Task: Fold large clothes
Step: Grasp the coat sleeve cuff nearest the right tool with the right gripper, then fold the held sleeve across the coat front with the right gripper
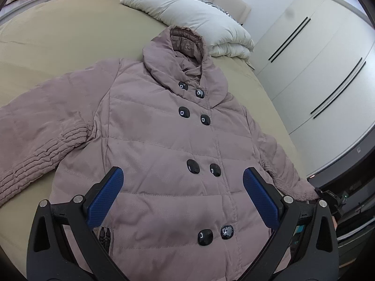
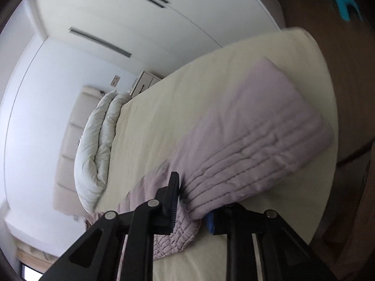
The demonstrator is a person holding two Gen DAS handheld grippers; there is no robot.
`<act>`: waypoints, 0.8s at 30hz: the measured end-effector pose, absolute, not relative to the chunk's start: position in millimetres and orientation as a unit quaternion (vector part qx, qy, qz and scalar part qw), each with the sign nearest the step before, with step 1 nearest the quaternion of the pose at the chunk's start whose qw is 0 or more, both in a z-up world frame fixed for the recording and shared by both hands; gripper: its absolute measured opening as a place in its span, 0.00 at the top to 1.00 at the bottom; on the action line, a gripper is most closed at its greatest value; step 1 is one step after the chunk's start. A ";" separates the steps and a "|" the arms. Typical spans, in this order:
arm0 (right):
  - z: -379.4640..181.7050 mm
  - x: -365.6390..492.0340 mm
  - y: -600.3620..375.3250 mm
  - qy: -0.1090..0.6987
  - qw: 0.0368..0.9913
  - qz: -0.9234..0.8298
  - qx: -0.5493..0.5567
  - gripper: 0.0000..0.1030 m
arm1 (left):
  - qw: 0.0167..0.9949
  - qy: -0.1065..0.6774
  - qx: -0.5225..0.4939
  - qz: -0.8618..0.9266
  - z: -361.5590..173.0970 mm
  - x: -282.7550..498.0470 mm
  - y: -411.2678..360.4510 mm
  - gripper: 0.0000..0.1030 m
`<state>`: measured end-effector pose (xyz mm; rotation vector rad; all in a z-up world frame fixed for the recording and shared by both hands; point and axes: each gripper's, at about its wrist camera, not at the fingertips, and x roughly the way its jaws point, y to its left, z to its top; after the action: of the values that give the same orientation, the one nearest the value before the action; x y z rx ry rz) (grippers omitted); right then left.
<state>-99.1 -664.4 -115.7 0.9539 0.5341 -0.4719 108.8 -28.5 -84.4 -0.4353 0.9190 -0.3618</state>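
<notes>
A mauve padded jacket (image 1: 164, 145) with black buttons and a hood lies front-up and spread flat on the beige bed (image 1: 58, 37). My left gripper (image 1: 182, 182) is open and empty, hovering above the jacket's lower front. Its blue pads (image 1: 105, 199) stand wide apart. My right gripper (image 2: 194, 201) is shut on the ribbed cuff of the jacket's sleeve (image 2: 246, 145), holding it raised off the bed. In the left wrist view the right gripper (image 1: 330, 196) shows at that sleeve's cuff by the bed's right edge.
A folded white duvet (image 1: 199, 21) lies at the head of the bed by the padded headboard. White wardrobe doors (image 1: 316, 58) stand along the right side. The bed's edge and dark floor (image 2: 346, 93) lie just beyond the held sleeve.
</notes>
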 end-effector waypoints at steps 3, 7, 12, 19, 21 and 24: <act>-72.2 -56.0 -598.9 0.278 0.887 -0.180 0.323 0.82 | 0.850 0.434 -0.237 -0.181 -85.9 115.7 -20.2 0.00; -50.8 18.4 -475.0 0.319 0.930 -0.090 0.156 0.85 | 0.840 0.429 -0.271 -0.193 -88.2 121.0 -8.2 0.00; -72.8 67.8 -325.0 0.353 0.935 -0.003 -0.027 0.86 | 0.819 0.431 -0.318 -0.207 -100.4 129.6 6.5 0.00; -132.0 104.8 -236.6 0.405 0.903 0.051 -0.131 0.86 | 0.770 0.460 -0.378 -0.229 -136.2 157.9 7.9 0.00; -136.3 100.4 -231.2 0.407 0.902 0.054 -0.136 0.86 | 0.755 0.471 -0.389 -0.239 -146.1 167.3 0.4 0.00; -135.4 95.7 -227.2 0.403 0.904 0.060 -0.130 0.85 | 0.733 0.490 -0.398 -0.254 -157.0 184.7 -17.7 0.00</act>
<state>95.7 -227.2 -135.4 -0.2679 0.8332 0.1248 184.7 -17.7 -157.0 -0.8751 1.0778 -0.5584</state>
